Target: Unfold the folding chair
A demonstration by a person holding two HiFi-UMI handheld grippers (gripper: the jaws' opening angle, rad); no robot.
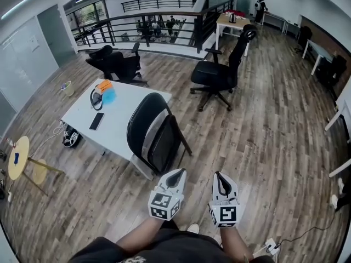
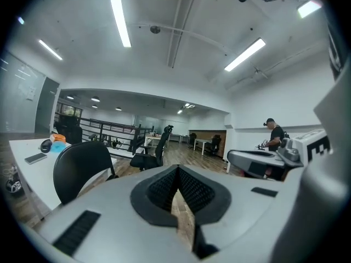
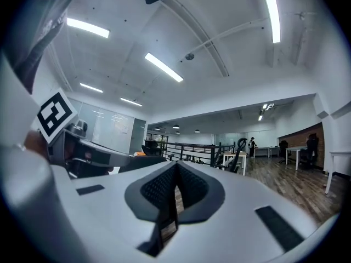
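We hold both grippers level in front of us, each with its jaws pressed together and nothing between them. The folding chair (image 1: 153,133) stands folded flat against the near right edge of the white table (image 1: 118,111), just ahead of us and a little to the left. Its long axis is roughly upright, with the rounded back on top. Our left gripper (image 1: 177,172) is the nearer one, close to the chair's lower frame but not touching it. The right gripper (image 1: 219,175) sits further right.
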